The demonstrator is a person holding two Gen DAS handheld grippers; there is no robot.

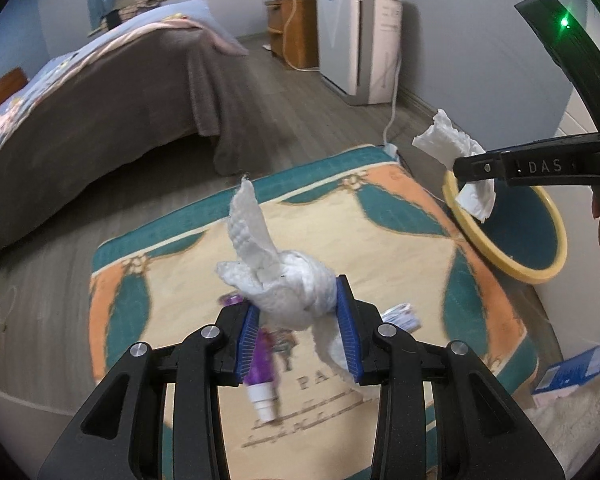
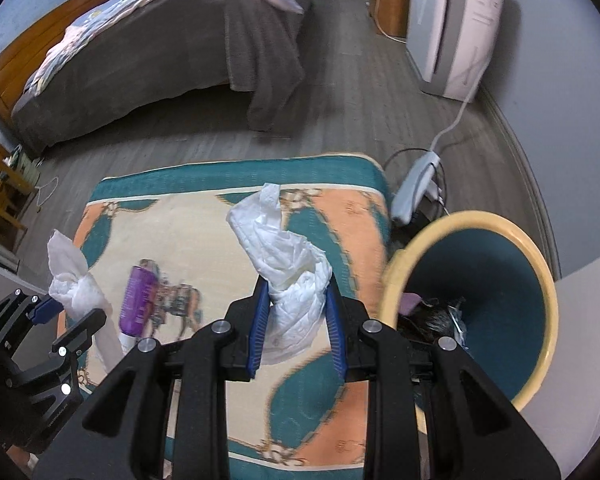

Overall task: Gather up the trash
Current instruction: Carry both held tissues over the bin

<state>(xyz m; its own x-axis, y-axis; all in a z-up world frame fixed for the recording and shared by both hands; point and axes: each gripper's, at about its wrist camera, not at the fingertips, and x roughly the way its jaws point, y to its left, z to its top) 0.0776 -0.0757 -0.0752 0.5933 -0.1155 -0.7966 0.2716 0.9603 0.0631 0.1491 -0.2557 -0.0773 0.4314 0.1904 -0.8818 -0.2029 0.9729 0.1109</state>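
My left gripper [image 1: 298, 308] is shut on a crumpled white paper towel [image 1: 284, 280] and holds it above the patterned rug [image 1: 400, 240]; it also shows in the right wrist view [image 2: 70, 304]. My right gripper [image 2: 298, 312] is shut on a crumpled white tissue [image 2: 288, 272], just left of the yellow-rimmed teal trash bin [image 2: 500, 280]. In the left wrist view the right gripper [image 1: 464, 170] holds its tissue [image 1: 448, 140] over the bin's rim [image 1: 540, 276]. A purple tube [image 2: 136, 296] lies on the rug; it also shows under my left gripper [image 1: 262, 372].
Dark trash lies inside the bin [image 2: 432, 316]. A bed [image 2: 160, 60] stands beyond the rug. A white appliance [image 2: 456, 28] and a power strip [image 2: 414, 188] with cables sit at the right wall. A blue box [image 1: 572, 372] and a small wrapper [image 1: 400, 316] lie at right.
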